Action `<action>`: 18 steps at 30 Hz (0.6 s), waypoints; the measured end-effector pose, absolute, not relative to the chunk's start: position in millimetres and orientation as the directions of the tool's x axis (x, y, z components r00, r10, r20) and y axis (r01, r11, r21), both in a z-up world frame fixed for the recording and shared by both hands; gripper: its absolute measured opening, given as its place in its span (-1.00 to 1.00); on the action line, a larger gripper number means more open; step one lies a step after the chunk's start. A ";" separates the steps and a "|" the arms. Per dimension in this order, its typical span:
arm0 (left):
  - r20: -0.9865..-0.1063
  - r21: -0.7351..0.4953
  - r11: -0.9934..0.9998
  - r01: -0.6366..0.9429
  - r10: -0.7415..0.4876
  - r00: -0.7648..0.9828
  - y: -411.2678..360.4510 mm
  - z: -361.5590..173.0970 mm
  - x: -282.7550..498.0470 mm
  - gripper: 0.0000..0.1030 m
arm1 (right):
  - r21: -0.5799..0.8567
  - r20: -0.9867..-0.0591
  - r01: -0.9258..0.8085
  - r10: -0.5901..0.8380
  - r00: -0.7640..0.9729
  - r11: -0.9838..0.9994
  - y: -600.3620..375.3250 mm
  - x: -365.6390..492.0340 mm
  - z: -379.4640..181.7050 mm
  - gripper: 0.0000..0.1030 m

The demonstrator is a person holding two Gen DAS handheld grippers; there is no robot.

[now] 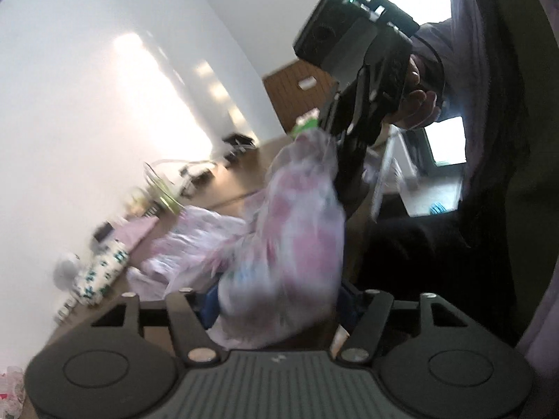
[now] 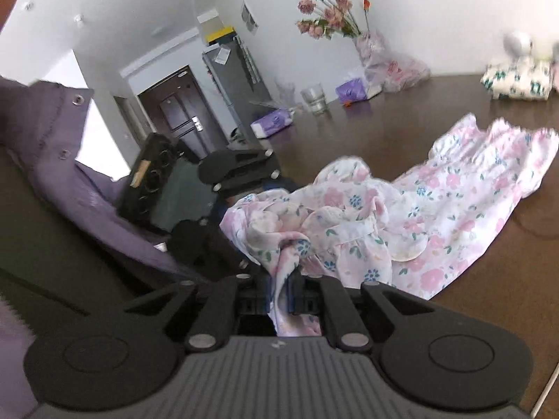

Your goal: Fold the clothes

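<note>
Right wrist view: the right gripper [image 2: 284,288] has its jaws closed on a bunched fold of the floral dress [image 2: 436,209], the cloth pinched between the fingers and trailing down behind them. Just beyond, the left gripper [image 2: 241,178] sits at the near edge of the same garment; from this view its fingertips are buried in cloth. In the left wrist view the left gripper [image 1: 276,300] has dress [image 1: 290,230] fabric heaped between and over its fingers, but the picture is blurred and the tips are covered, so whether it is clamped cannot be told. The right gripper [image 1: 335,129] shows there raised, with the dress hanging from it. The upper part of the dress is crumpled in a heap near the grippers; the skirt lies spread, hem outward, on the dark table [image 2: 384,129]. No crease or square fold is visible in it. Further out, a folded patterned cloth [image 2: 513,82] rests at the far edge, apparently a finished piece. A glass [image 2: 314,99], tissue packs [image 2: 272,122] and a flower vase [image 2: 367,45] stand along the wall side, well apart from the work. Judgement: this garment is at the pick-up and straightening stage; flattening and all folds remain.
</note>
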State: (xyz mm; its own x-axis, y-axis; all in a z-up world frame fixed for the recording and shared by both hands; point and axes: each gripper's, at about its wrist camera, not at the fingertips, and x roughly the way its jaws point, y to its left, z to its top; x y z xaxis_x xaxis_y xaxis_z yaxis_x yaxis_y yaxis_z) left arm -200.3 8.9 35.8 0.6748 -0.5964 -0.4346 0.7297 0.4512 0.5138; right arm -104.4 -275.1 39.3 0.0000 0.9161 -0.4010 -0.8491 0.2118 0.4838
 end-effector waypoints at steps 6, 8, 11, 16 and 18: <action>-0.389 0.530 0.425 0.733 -0.646 0.656 2.2 43.1 -183.0 0.26 | 0.561 -0.412 -0.807 0.908 -0.077 0.186 -278.5 -98.3 35.3 -0.85; -0.382 0.544 0.405 0.735 -0.660 0.647 -1.7 43.7 -176.4 0.26 | 0.573 -0.403 -0.798 0.912 -0.079 0.184 -281.8 -97.5 35.4 -0.85; -0.387 0.540 0.379 0.751 -0.681 0.622 -3.3 43.6 -175.5 0.26 | 0.591 -0.390 -0.786 0.917 -0.083 0.181 -286.8 -96.3 35.5 -0.85; -0.445 0.509 0.284 0.813 -0.721 0.531 -16.5 40.9 -174.8 -0.33 | 0.609 -0.377 -0.773 0.922 -0.085 0.178 -293.4 -89.4 38.6 -0.83; -0.481 0.489 0.251 0.836 -0.722 0.498 -21.9 40.0 -174.8 -0.64 | 0.590 -0.398 -0.782 0.915 -0.066 0.200 -294.2 -90.8 40.2 -0.78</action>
State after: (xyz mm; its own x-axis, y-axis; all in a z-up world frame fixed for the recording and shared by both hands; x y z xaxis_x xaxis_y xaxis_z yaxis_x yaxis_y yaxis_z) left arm -174.8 -21.9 40.0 0.4979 -0.7217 -0.4810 0.8357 0.2509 0.4886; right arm -90.8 -294.2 40.2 -0.0662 0.9149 -0.3981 -0.7821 0.2002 0.5902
